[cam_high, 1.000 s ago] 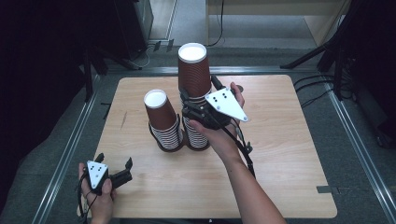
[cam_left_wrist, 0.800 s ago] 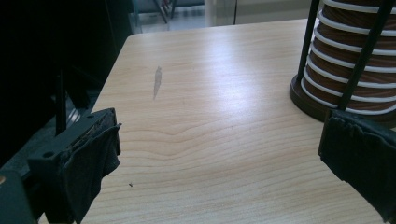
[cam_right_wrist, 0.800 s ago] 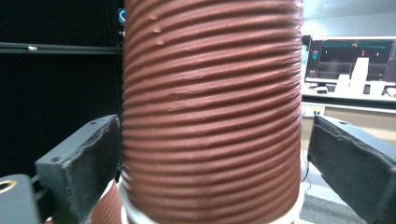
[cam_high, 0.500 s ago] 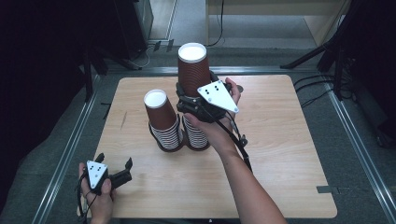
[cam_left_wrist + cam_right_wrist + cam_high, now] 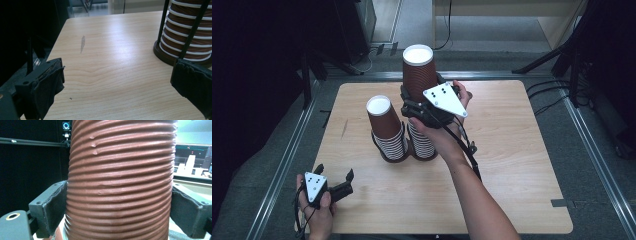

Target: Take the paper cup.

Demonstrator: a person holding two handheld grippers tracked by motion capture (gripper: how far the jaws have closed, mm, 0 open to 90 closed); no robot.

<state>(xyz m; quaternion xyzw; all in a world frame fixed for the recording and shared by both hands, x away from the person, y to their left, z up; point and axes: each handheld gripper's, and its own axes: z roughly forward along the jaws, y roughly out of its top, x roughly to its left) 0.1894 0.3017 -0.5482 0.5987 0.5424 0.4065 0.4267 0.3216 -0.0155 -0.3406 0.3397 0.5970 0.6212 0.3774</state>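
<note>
At the table's near left corner the left gripper (image 5: 334, 186) is rested with jaws apart, empty. Right of it, above the right-hand stack of cups (image 5: 422, 142), the upright ribbed brown paper cup (image 5: 418, 72) is clamped by the right gripper (image 5: 418, 107), whose jaws have just been closing on its sides; its long axis is kept vertical.

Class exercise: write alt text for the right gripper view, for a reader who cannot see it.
A ribbed brown paper cup stands upright between the right hand-held gripper's two black jaws, which press against its left and right sides. Behind the cup the room is dark, with a brighter area at the far right.
</note>
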